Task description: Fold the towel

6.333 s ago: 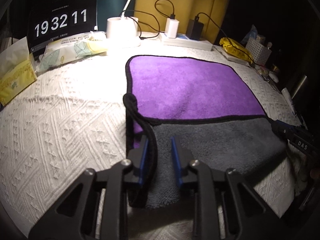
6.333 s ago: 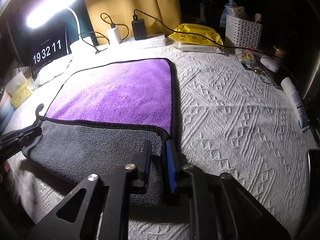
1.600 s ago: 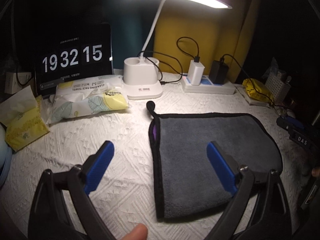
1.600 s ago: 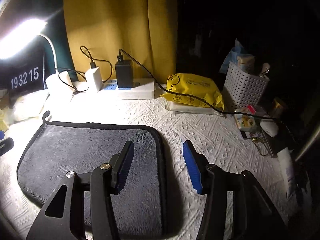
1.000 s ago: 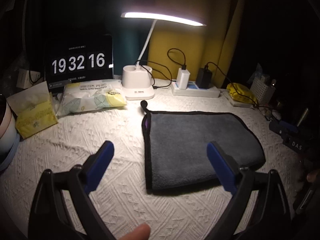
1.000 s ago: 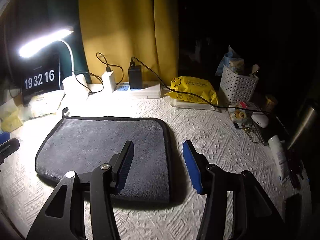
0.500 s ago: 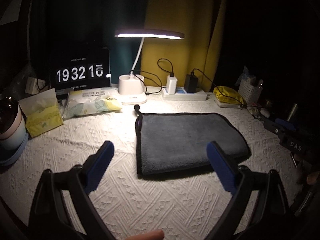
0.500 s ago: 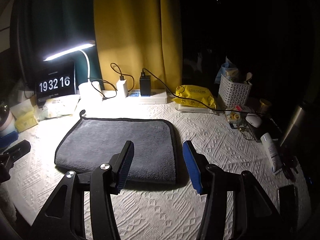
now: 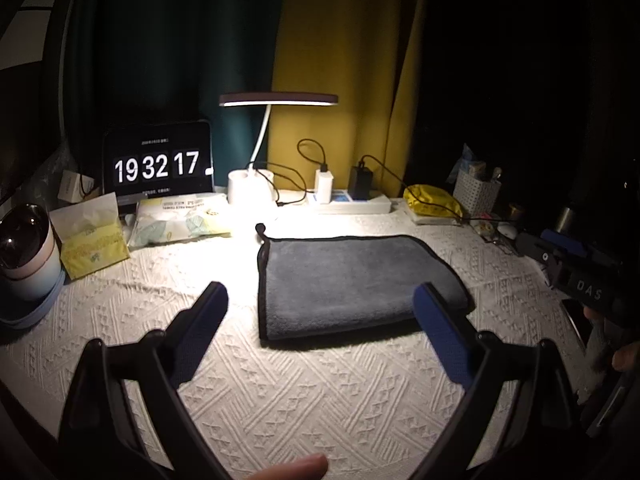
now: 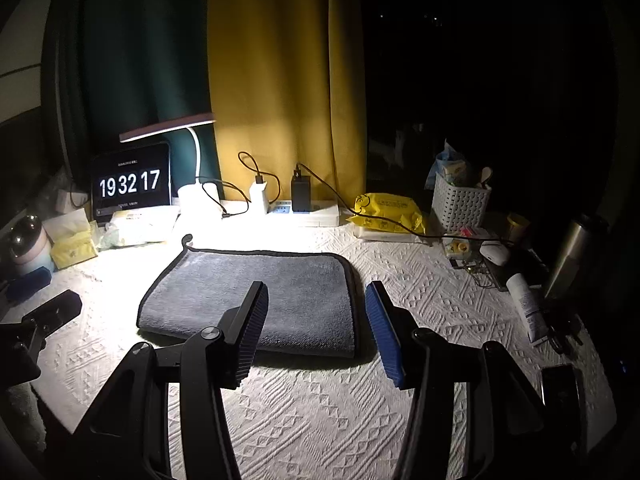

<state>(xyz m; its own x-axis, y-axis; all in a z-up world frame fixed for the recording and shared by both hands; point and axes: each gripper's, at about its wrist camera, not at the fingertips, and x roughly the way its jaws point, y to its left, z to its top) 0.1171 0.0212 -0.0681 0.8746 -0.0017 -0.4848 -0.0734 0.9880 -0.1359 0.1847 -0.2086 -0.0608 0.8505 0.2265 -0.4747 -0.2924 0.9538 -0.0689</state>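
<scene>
The towel lies folded in half on the white knitted tablecloth, grey side up, black trim around it, its hanging loop at the far left corner. It also shows in the right wrist view. My left gripper is wide open and empty, held above and in front of the towel's near edge. My right gripper is open and empty, above the towel's near right corner. The right gripper's body shows at the right of the left wrist view.
A desk lamp, a clock display, a wipes pack, a tissue box and a power strip line the back. A yellow pack, a white basket and small items sit at the right.
Both grippers have let go of the towel and pulled back and up, so more of the table shows. The towel lies still, folded grey side up.
</scene>
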